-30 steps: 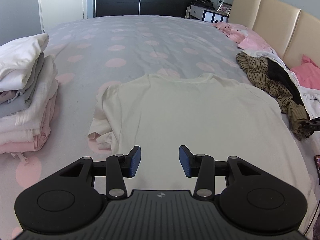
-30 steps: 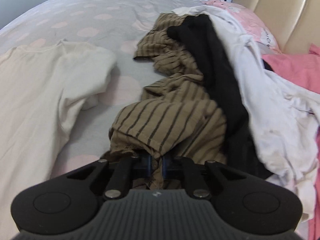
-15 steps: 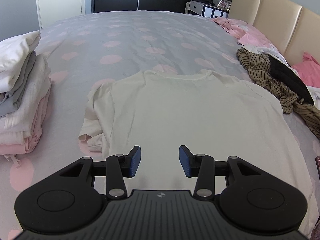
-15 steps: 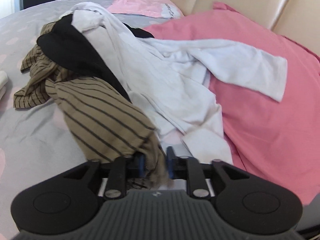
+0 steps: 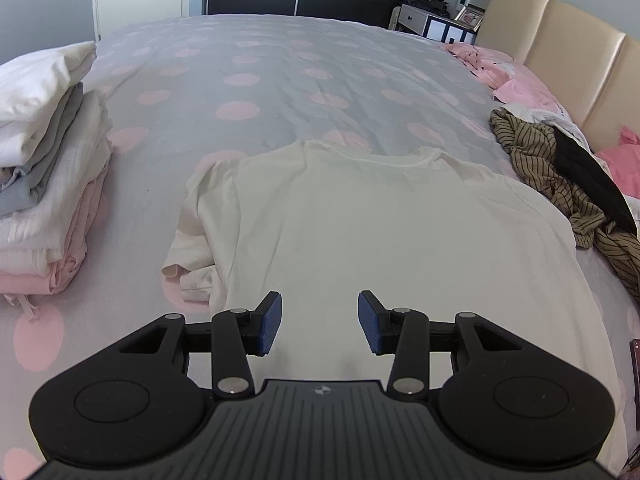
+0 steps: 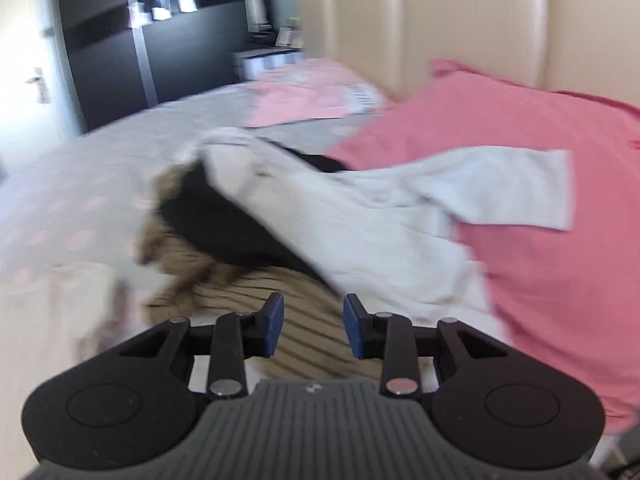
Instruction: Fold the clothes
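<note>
Between its blue pads, the left tool (image 5: 319, 323) holds nothing, jaws apart above a cream short-sleeved T-shirt (image 5: 384, 236) spread flat on the grey pink-dotted bed (image 5: 280, 80). Right tool (image 6: 313, 325), also parted and empty, hovers over a brown striped garment (image 6: 304, 292) beside white and black clothes.

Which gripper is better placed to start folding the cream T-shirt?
Left. The left gripper hangs open right over the cream T-shirt's hem; the right gripper, open and empty, faces the unfolded pile.
</note>
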Tool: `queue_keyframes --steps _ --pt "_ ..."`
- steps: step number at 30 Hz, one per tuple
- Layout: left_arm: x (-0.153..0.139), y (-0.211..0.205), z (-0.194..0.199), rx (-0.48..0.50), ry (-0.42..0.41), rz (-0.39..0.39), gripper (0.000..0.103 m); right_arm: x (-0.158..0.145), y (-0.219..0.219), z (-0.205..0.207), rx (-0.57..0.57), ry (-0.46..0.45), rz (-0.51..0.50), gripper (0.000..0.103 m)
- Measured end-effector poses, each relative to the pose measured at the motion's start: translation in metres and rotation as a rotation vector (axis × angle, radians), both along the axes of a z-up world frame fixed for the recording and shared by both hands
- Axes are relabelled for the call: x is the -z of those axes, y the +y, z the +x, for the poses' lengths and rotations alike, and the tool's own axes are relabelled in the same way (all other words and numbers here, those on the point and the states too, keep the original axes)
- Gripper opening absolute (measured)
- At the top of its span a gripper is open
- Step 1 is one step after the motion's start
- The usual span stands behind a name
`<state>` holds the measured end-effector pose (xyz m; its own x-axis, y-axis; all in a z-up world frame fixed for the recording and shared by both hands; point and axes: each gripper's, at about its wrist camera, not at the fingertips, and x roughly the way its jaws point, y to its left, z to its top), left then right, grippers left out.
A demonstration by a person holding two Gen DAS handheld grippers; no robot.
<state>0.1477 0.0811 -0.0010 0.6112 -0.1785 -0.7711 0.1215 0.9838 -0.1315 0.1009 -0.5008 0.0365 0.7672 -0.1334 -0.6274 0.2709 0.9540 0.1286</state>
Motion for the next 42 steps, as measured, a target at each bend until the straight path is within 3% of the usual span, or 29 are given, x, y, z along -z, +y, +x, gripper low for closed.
queue_keyframes --steps 4,8,15,21,23,24,25,30,36,39,42 --pt "0.005 0.0 0.002 -0.003 0.013 0.002 0.04 0.017 0.03 0.033 -0.127 0.006 0.116 0.035" --pt "0.011 -0.002 0.009 0.004 0.029 0.009 0.04 0.042 0.056 0.067 -0.202 0.06 0.148 0.031" --pt "0.018 -0.011 0.022 0.036 0.037 0.011 0.04 0.077 0.078 0.113 -0.227 0.11 0.372 0.037" --pt "0.023 -0.02 0.03 0.067 0.041 0.041 0.04 0.095 0.103 0.15 -0.232 0.138 0.473 0.037" --pt "0.025 -0.019 0.031 0.068 0.049 0.038 0.04 0.099 0.109 0.158 -0.229 0.141 0.474 0.032" --pt "0.026 -0.018 0.031 0.065 0.052 0.039 0.04 0.099 0.112 0.162 -0.231 0.137 0.472 0.013" --pt "0.026 -0.017 0.031 0.061 0.054 0.041 0.04 0.097 0.115 0.164 -0.231 0.127 0.46 0.004" --pt "0.026 -0.015 0.032 0.056 0.054 0.033 0.04 0.069 0.145 0.169 -0.323 0.042 0.348 0.003" --pt "0.022 -0.015 0.031 0.069 0.038 0.032 0.04 0.051 0.22 0.159 -0.615 0.051 0.271 0.004" --pt "0.021 -0.013 0.031 0.062 0.039 0.032 0.04 0.059 0.247 0.154 -0.702 0.126 0.218 0.016" --pt "0.017 -0.012 0.03 0.053 0.032 0.027 0.04 0.058 0.248 0.149 -0.718 0.123 0.201 0.032"
